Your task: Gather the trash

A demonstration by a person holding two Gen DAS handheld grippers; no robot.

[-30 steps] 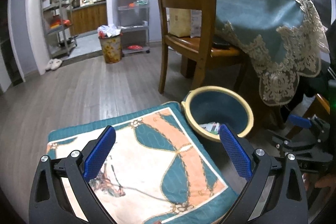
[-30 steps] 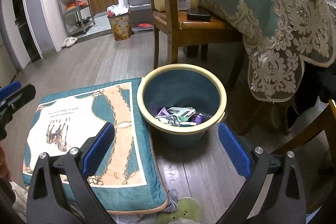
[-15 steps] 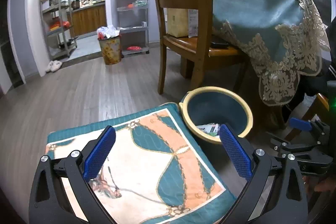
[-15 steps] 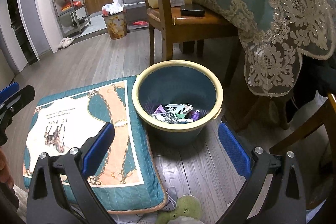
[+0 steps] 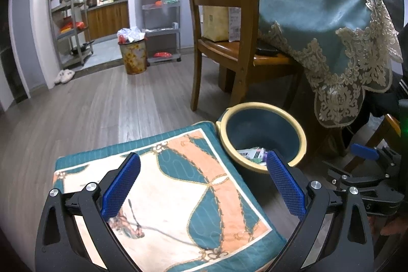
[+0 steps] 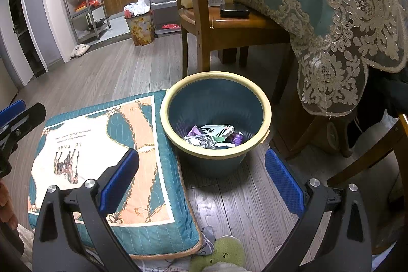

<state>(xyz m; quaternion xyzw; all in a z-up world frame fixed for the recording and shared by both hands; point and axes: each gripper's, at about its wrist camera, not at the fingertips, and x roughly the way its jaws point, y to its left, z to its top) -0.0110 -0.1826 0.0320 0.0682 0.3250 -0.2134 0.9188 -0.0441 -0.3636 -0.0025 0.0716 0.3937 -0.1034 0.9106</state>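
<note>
Both grippers spread, empty; wrappers already in bin off cushion's corner; probably seeking more litter next.

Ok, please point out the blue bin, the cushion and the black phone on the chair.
blue bin point(image 6: 265, 103), right wrist view, yellow rim.
cushion point(image 6: 163, 144), right wrist view, teal top.
black phone point(image 6: 234, 10), right wrist view, top face.

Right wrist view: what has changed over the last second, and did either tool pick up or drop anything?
The right tool has drawn back and risen a little, so the blue bin sits higher and farther in its view. The left tool shifted only slightly. Nothing was taken or released: both are open and empty. The bin, the wrappers in it, the cushion touching it and the wooden chair stayed put.
</note>
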